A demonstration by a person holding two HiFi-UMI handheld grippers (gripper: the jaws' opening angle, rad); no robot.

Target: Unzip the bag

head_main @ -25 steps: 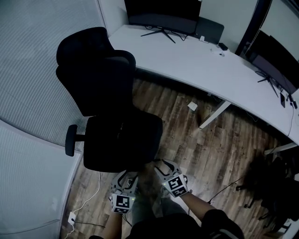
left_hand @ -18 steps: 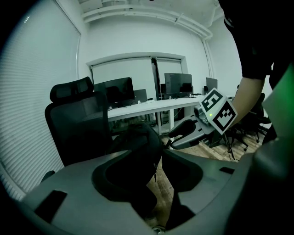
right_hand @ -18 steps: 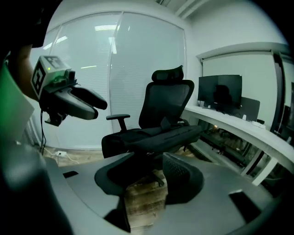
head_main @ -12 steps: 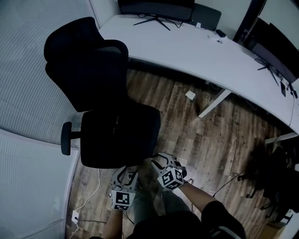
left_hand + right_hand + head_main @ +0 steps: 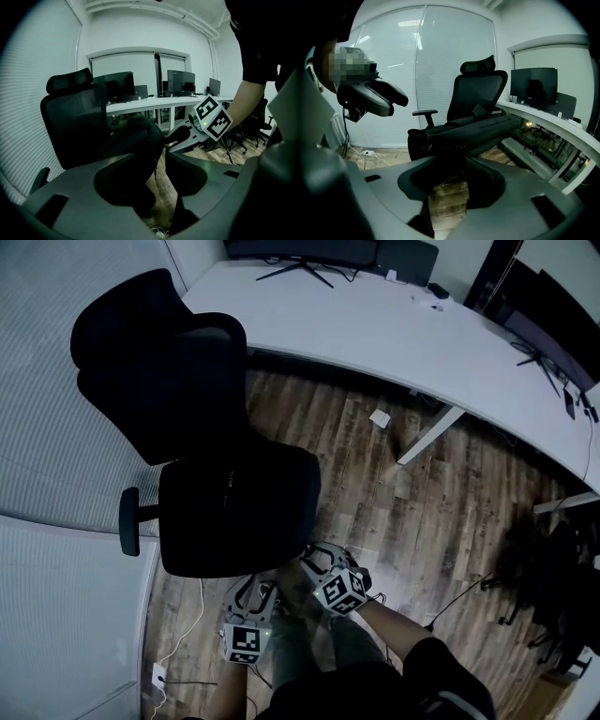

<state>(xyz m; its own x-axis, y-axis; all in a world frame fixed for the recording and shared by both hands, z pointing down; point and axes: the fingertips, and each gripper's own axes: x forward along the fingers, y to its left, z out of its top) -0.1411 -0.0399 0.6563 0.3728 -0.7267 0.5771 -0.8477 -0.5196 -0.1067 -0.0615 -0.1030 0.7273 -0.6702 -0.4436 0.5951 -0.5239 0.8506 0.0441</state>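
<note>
Black bag (image 5: 464, 129) on the seat of the office chair (image 5: 150, 381); dark on dark in the head view and hard to separate from the seat there. In the right gripper view, stretched long from left to right across the middle of the frame, just above the jaws and beyond them. In the left gripper view, seen more from its end, as a rounded dark mass at the centre, again past the jaw tips.

Both grippers low in the head view, under the seat's near edge: left gripper (image 5: 253, 592) at bottom centre, right gripper (image 5: 314, 559) a little higher and to the right, close to the seat's lower right corner. Probably the nearer of the two to the bag, though not by much.

Jaws of each wide apart, with only wooden floor (image 5: 394, 502) in the gap; nothing gripped, no contact with the bag yet. No zipper to be made out in any view. So, most likely: first find the pull along that long side, then steady the bag with one claw and draw with the other.
</note>
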